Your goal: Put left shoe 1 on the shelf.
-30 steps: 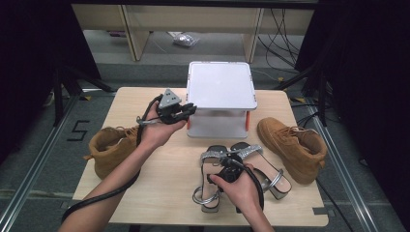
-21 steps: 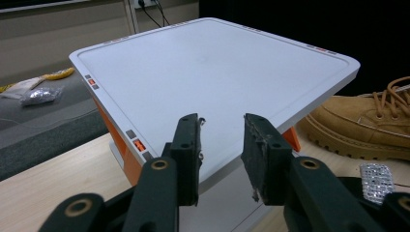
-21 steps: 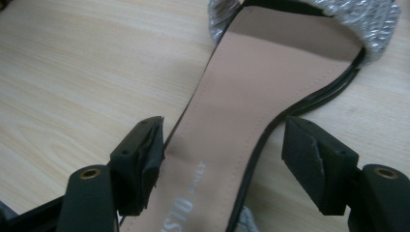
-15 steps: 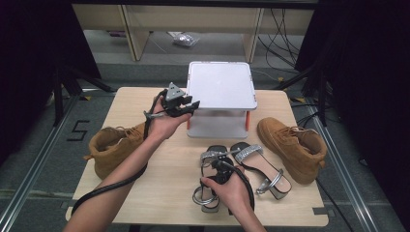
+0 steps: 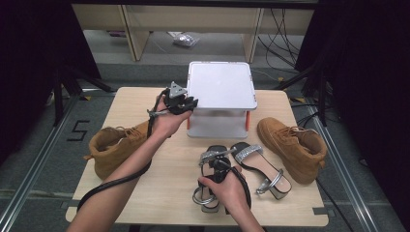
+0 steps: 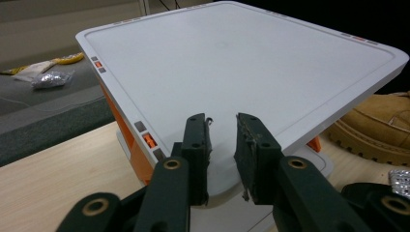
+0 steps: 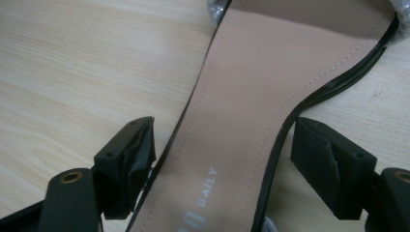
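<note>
On the left of the bench (image 5: 121,96), a tan boot (image 5: 113,145) lies near the left edge, with bare wood ahead of it and between it and the white stand (image 5: 221,87). The left tongs (image 5: 186,103) hover at the stand's near left corner, over its flat top. Their jaws have just been closing and stand a narrow gap apart with nothing between them. The left hand (image 5: 169,118) reaches forward on an outstretched forearm. In the middle, two strappy sandals lie side by side. The right tongs (image 7: 222,159) point down over the left sandal (image 5: 210,166), their jaws wide and straddling its insole without pressing it. The right hand (image 5: 227,191) is curled over them near the front edge. The right sandal (image 5: 261,166) lies just beside. A second tan boot (image 5: 292,145) sits close to the right edge.
</note>
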Demonstrator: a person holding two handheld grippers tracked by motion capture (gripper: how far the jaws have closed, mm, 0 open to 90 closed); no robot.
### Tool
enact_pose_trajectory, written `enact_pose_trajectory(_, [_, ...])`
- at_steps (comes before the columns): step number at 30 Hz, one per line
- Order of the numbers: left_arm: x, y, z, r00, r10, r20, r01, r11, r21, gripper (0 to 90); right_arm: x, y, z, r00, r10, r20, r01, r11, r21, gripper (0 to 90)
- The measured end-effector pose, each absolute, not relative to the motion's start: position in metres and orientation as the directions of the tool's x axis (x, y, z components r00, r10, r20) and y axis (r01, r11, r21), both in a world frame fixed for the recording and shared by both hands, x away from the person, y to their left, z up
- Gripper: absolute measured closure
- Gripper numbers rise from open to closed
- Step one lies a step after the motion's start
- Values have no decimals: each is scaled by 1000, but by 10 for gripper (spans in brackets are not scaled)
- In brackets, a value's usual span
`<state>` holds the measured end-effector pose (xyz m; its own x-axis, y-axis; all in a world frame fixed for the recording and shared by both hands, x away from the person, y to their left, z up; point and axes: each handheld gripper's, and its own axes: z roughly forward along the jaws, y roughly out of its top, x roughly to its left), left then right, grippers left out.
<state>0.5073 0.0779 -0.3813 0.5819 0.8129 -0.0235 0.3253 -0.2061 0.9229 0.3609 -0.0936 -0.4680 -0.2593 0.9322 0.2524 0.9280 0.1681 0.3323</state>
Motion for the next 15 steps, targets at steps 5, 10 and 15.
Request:
enact_pose_trajectory(5, [508,78,-382,581,814,-20,325,-209,922,772,363,-93,-473,-240,934,265,937,151,314,255])
enact_pose_trajectory(10, [509,77,-381,572,820,-21,338,-212,917,809,369,-97,-474,-263,929,260,938,182,296,275])
enact_pose_trajectory(15, [509,76,-380,576,817,-13,343,-227,911,836,370,-109,-465,-351,914,203,922,299,246,381])
